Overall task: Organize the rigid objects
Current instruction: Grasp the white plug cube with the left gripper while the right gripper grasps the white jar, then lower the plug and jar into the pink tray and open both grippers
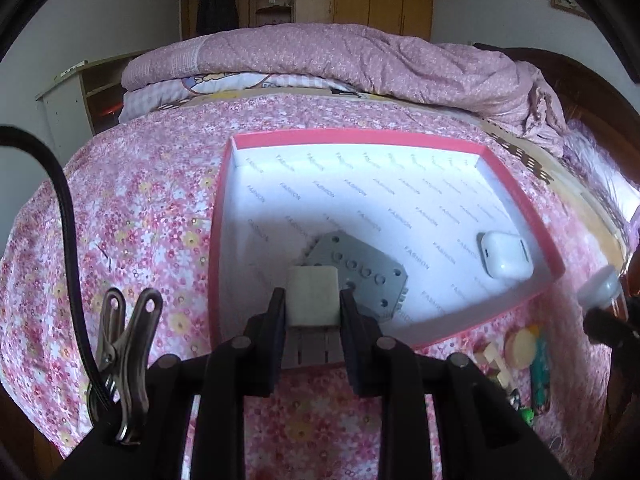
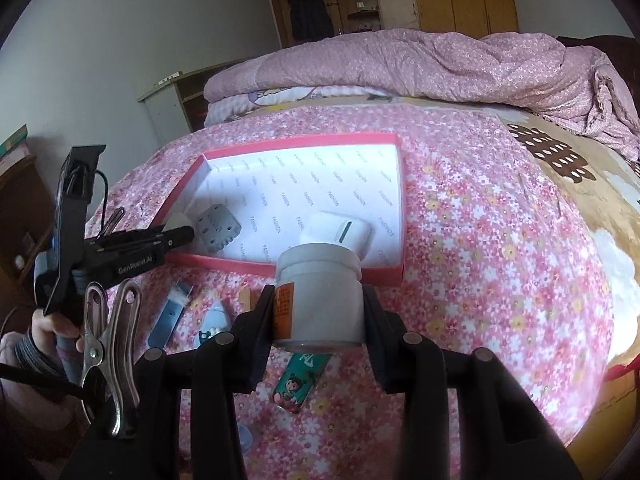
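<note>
while left jaws clamp white block | right's grip, seemingly, white jar

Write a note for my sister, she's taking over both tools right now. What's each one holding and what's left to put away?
Left tool: shut on a small white block, held over the near edge of the red box.
Right tool: shut on a white jar with an orange label, just short of the box.
Done: grey plate with holes and white earbud case lie in the box.
Left: drop in the block and jar, then gather the loose bits on the bedspread, such as the cartoon packet and blue strip.
</note>
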The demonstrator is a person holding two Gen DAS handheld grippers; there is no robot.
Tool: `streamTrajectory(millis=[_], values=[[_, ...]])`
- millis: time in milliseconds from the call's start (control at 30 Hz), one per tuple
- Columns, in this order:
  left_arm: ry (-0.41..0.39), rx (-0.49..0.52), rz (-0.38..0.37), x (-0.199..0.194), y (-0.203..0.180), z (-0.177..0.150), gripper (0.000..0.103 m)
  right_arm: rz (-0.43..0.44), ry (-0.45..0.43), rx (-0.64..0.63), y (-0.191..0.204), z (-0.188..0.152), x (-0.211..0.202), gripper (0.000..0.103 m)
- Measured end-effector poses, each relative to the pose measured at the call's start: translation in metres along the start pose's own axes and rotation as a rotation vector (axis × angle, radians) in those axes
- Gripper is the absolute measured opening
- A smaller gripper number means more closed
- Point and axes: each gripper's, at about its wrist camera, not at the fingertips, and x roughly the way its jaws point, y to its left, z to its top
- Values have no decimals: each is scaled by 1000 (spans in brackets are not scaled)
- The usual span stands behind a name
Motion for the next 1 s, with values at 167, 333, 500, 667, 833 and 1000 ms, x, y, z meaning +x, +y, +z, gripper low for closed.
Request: streamTrajectory(millis=[167,333,500,667,833,1000], values=[[13,38,2,-3,-1,-4,26,8,0,20,-2,6,3,41],[22,45,8,-5,7,-7,26,0,-22,-5,0,28,10,41],[23,57,13,-4,13,-9,26,-8,-24,-13,-1,56,34,42],[19,64,21,-2,12,-7,26,-34,16,-7,-9,75,70,41],[9,83,37,1,10,-4,26,-88,50,-18,-18,74,90,41],[14,87,39,6,5,-2,26,-147,44,-77,-14,67,86,42]])
